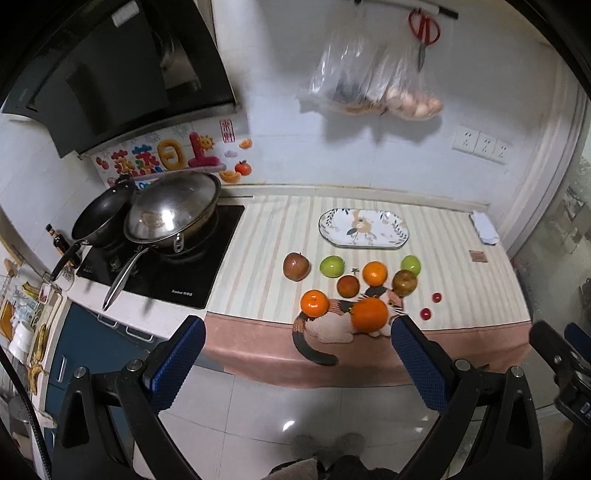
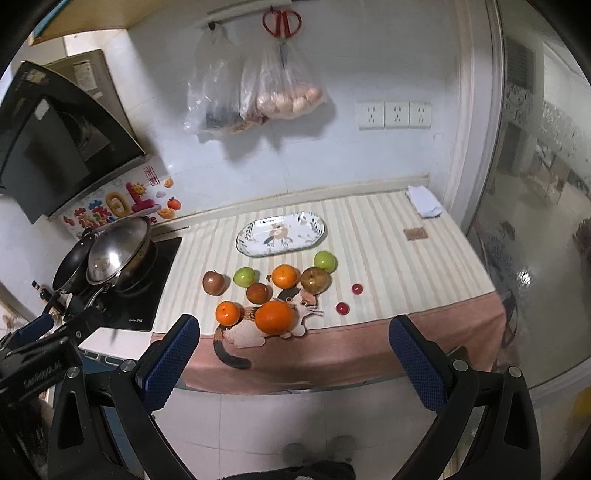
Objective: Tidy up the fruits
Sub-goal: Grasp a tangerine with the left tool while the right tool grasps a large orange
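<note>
Several fruits lie on the striped counter cloth [image 1: 266,236]: a large orange [image 1: 369,314] [image 2: 274,317], a smaller orange [image 1: 314,303] [image 2: 228,312], a third orange [image 1: 375,273], two green apples [image 1: 332,266] [image 1: 410,264], a red apple [image 1: 296,266] [image 2: 214,283], brownish fruits [image 1: 348,286] [image 1: 404,282] and two small red fruits [image 1: 426,314] [image 1: 437,297]. An empty patterned oval plate [image 1: 364,228] [image 2: 280,234] sits behind them. My left gripper [image 1: 297,328] and right gripper [image 2: 293,328] are both open and empty, held in front of the counter edge.
A stove [image 1: 162,269] with a steel wok [image 1: 171,212] and a black pan [image 1: 98,218] is on the left. Plastic bags [image 2: 255,92] and red scissors [image 2: 281,22] hang on the wall. A folded white cloth [image 2: 424,201] lies at the back right.
</note>
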Demonstrator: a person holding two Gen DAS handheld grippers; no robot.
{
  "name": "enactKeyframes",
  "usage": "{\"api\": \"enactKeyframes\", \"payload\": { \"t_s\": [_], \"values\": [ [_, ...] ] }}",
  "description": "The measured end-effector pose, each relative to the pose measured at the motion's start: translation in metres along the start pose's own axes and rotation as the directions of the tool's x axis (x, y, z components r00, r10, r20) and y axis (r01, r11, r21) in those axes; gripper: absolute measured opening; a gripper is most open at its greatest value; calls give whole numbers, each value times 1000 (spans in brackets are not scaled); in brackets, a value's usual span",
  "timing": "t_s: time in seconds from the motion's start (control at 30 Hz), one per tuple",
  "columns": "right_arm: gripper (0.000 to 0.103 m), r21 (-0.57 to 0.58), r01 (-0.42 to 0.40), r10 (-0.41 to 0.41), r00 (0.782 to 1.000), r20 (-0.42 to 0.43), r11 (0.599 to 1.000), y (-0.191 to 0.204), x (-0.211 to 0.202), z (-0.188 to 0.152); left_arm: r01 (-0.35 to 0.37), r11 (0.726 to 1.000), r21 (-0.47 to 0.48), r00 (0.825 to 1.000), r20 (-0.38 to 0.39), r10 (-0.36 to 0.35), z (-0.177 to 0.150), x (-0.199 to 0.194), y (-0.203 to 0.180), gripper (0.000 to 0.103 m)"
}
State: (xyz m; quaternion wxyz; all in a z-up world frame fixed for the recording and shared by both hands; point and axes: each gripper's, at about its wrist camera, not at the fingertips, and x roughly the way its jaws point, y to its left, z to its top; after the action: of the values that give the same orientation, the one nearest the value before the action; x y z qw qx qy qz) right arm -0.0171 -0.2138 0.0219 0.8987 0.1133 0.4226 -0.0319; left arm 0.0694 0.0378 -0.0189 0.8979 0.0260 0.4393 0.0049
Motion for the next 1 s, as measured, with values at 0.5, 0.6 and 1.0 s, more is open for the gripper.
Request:
{"api": "enactKeyframes", "payload": {
  "t_s": [0.5, 0.6, 1.0],
  "values": [
    [103, 102, -51, 84, 935, -345, 993, -7, 247, -14, -75, 997, 20, 927, -366, 77, 1, 217, 20, 103],
    [103, 80, -88, 115, 889, -444, 993, 3, 322, -18, -99, 995, 7, 892, -443, 92, -5, 261, 19, 103],
    [99, -105, -146, 38, 741, -671, 984, 52, 483, -42, -69, 993, -100, 760, -650, -12, -17, 372, 5, 96]
  ]
}}
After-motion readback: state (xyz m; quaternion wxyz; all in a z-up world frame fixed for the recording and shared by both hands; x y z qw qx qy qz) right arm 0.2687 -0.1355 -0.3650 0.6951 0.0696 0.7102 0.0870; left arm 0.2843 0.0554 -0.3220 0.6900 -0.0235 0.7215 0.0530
